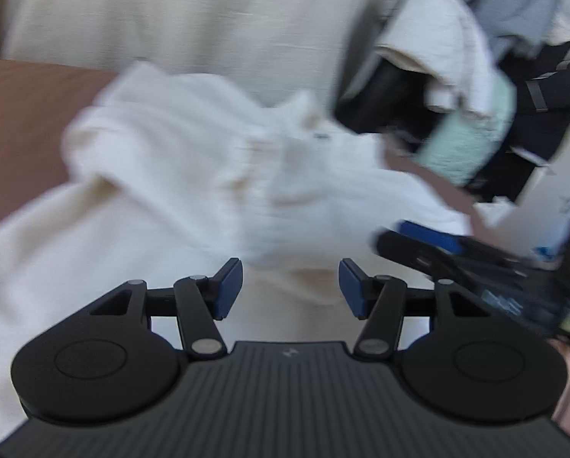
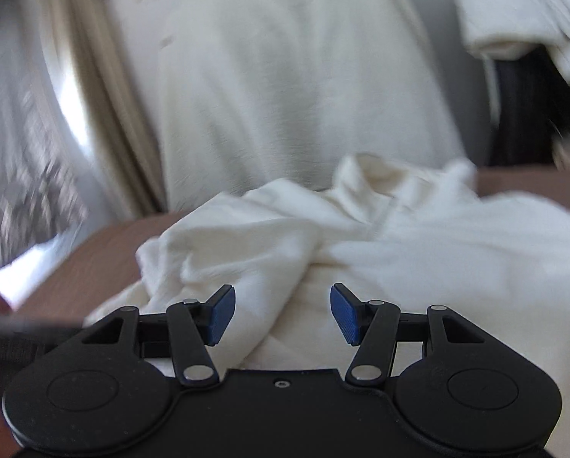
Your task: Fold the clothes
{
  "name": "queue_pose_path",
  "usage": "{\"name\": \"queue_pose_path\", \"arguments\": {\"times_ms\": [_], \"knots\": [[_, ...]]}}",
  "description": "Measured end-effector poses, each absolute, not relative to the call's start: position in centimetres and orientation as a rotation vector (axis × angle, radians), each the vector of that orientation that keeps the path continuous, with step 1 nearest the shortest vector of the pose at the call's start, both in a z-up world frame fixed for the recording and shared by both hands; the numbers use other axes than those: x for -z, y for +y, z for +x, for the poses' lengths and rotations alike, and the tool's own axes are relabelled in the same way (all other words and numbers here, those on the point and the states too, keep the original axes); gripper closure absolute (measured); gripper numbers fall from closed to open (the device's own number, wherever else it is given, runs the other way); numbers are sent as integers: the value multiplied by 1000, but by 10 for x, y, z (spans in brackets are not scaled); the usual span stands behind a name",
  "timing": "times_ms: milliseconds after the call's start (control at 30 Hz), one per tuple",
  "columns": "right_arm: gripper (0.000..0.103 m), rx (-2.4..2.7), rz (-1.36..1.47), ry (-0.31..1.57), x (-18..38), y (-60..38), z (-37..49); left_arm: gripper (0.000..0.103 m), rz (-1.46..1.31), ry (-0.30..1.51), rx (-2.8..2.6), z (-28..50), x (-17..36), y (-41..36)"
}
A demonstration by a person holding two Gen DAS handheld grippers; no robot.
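Note:
A cream white garment [image 1: 193,175] lies crumpled on a brown surface [image 1: 14,114]; it also shows in the right wrist view [image 2: 399,244]. My left gripper [image 1: 290,290] is open and empty, just above the near part of the garment. My right gripper [image 2: 283,313] is open and empty over a fold of the same garment. The right gripper also shows in the left wrist view [image 1: 422,240] at the right, blurred, low over the cloth. Both views are motion-blurred.
A pile of clothes [image 1: 475,76], white, mint green, grey-blue and black, stands at the far right. A pale curtain [image 2: 285,76] hangs behind the brown surface [image 2: 94,259]. More white cloth [image 2: 521,19] hangs at the upper right.

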State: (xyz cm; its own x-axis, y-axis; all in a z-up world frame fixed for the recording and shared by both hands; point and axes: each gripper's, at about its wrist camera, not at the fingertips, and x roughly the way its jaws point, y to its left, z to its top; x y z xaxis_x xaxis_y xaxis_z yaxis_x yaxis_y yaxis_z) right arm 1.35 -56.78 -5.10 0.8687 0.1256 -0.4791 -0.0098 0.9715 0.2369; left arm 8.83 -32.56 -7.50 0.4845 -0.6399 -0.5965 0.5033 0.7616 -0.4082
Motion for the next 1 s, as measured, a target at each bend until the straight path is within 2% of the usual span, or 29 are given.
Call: {"name": "queue_pose_path", "arguments": {"times_ms": [167,300,367,400,433,467,567,700,767,933,967,1000], "knots": [[42,-157,9,536,56,-524,26,47,-30,801,537,96,83,-276],[42,-96,-137,513,67,-500,40,48,-185,803,455,111,96,-237],[47,-63,-209,499,72,-488,48,48,-246,821,440,119,102,-224],[51,-47,-245,491,75,-482,51,47,-201,825,435,122,102,-225],[80,-10,-222,475,72,-487,49,47,-152,828,427,125,102,-227],[94,34,-188,476,66,-495,47,47,-56,822,395,127,101,-230],[95,179,-67,413,39,-529,20,47,9,814,353,129,104,-228],[92,378,201,408,19,-583,-23,47,-62,838,337,131,109,-219],[71,413,444,494,33,-621,-35,47,-38,821,327,128,109,-221],[70,343,770,594,76,-675,-45,47,21,786,318,121,107,-230],[60,334,814,587,79,-680,-45,47,33,780,318,120,107,-231],[54,325,859,577,81,-685,-44,47,45,774,317,119,107,-233]]}}
